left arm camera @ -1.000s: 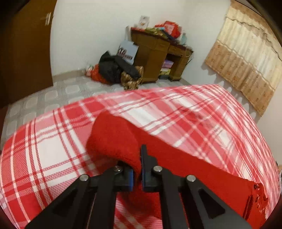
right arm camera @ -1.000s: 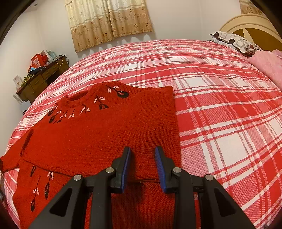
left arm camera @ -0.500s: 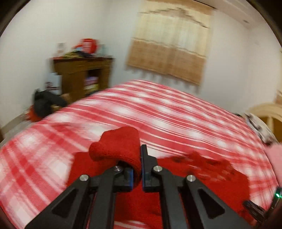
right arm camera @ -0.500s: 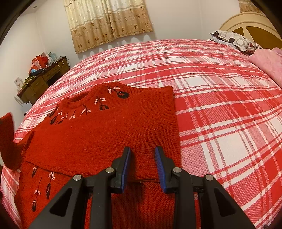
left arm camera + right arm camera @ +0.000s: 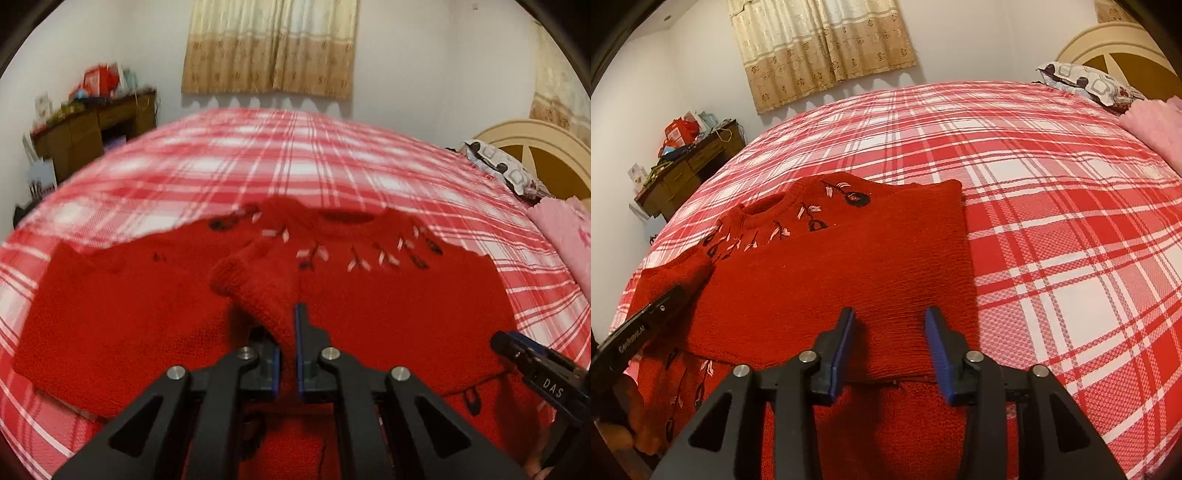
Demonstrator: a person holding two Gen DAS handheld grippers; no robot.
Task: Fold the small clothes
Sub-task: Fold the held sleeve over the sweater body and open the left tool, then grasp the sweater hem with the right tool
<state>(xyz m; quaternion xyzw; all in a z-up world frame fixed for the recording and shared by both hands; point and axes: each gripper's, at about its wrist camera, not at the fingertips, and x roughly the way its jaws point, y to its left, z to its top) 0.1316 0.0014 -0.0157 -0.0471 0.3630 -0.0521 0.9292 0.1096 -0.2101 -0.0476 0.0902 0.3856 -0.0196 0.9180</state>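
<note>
A red knit sweater (image 5: pixel 849 266) with feather embroidery near the neckline lies flat on the red plaid bed (image 5: pixel 1052 221), its right side folded inward. My left gripper (image 5: pixel 290 332) is shut on the sweater's left sleeve cuff (image 5: pixel 255 284) and holds it raised over the sweater's chest (image 5: pixel 388 314). In the right wrist view the left gripper (image 5: pixel 646 321) shows at the left edge. My right gripper (image 5: pixel 890 332) hovers over the folded lower right part of the sweater. Its jaws are opening, with fabric lying under them but not pinched. It also shows as the right gripper (image 5: pixel 517 350) in the left wrist view.
A pink blanket (image 5: pixel 1156 125) and a patterned pillow (image 5: pixel 1086 83) lie by the cream headboard (image 5: pixel 1123 48) at the far right. A cluttered wooden desk (image 5: pixel 687 166) stands past the bed's left edge. A beige curtain (image 5: pixel 820 44) hangs on the far wall.
My left gripper swung the sleeve cuff from the bed's outer side inward over the sweater's chest, its view turning towards the curtain. The right gripper stayed put and its jaws widened.
</note>
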